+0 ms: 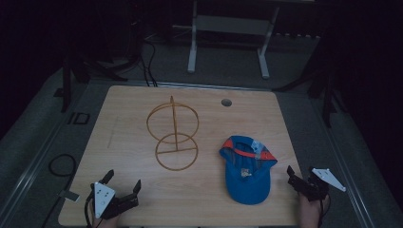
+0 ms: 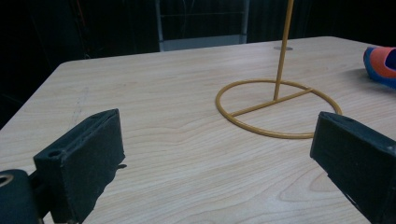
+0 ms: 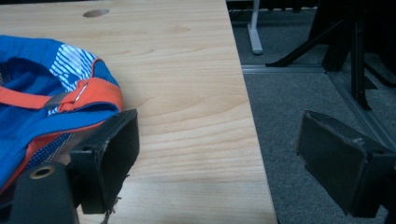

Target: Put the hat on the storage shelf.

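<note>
A yellow wire stand [image 1: 173,123], two rings on a thin post, stands upright in the middle of the wooden table [image 1: 119,152]. To its right a blue and orange cap [image 1: 244,175] lies upside down. My left gripper [image 1: 124,178] rests at the table's front left, open and empty. In the left gripper view its jaws [image 2: 219,149] point at the stand's base ring [image 2: 280,135], with the cap [image 2: 380,65] at the far right. My right gripper [image 1: 300,172] is open at the table's right edge. One jaw is beside the cap [image 3: 32,93], the other over the floor [image 3: 219,149].
A round hole [image 1: 226,102] is near the table's far right. Behind the table a white frame [image 1: 192,47] stands on grey carpet. Black stand legs [image 1: 328,95] are at the right, and a cable loop [image 1: 62,164] lies on the floor at left.
</note>
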`<state>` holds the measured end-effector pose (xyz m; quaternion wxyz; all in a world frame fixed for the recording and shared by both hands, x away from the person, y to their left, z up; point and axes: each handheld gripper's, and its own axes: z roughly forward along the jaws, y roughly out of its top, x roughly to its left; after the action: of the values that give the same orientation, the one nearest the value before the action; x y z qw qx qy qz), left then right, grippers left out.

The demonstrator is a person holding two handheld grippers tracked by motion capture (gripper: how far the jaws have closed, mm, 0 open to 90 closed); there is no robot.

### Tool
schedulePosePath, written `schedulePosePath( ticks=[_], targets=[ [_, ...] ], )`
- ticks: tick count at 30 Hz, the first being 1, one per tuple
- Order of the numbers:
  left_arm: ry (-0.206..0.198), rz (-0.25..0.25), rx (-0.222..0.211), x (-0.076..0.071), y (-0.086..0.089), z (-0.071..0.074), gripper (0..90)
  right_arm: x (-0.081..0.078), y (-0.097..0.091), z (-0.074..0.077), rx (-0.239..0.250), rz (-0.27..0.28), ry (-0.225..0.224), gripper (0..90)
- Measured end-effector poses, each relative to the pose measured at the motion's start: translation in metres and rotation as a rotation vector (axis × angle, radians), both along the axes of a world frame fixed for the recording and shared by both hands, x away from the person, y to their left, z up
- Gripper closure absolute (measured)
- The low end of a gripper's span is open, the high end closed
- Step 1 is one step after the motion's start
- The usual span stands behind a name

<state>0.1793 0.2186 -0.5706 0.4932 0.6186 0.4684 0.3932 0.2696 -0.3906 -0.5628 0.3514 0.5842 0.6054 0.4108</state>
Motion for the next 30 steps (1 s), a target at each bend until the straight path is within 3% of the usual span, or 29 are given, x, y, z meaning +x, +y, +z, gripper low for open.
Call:
schedulePosePath(
  ticks=[3, 5, 10, 16, 20, 24, 30],
  targets=[
    [-0.001, 0.003, -0.005, 0.0, 0.0, 0.0, 3.0, 0.0, -0.001, 0.0, 0.003, -0.012, 0.0, 13.7],
    [-0.004, -0.001, -0.009, 0.0, 0.001, 0.001, 3.0, 0.002, -0.001, 0.0, 0.016, -0.017, 0.033, 14.0],
    [-0.001, -0.003, -0.016, 0.0, 0.0, 0.0, 3.0, 0.004, -0.003, 0.001, 0.025, -0.013, 0.051, 14.0],
    [-0.004, -0.008, -0.012, 0.0, -0.002, 0.0, 3.0, 0.009, -0.004, 0.014, 0.034, 0.016, 0.052, 13.9],
    [-0.009, -0.011, -0.008, -0.001, -0.003, 0.001, 3.0, 0.016, -0.005, 0.041, 0.045, 0.054, 0.023, 13.2],
    [-0.011, -0.018, -0.012, -0.002, -0.004, 0.002, 3.0, 0.022, -0.005, 0.054, 0.084, 0.105, 0.019, 13.0],
    [-0.007, -0.038, -0.003, -0.003, -0.007, 0.002, 3.0, 0.038, 0.011, 0.073, 0.079, 0.237, 0.023, 12.9]
  ],
)
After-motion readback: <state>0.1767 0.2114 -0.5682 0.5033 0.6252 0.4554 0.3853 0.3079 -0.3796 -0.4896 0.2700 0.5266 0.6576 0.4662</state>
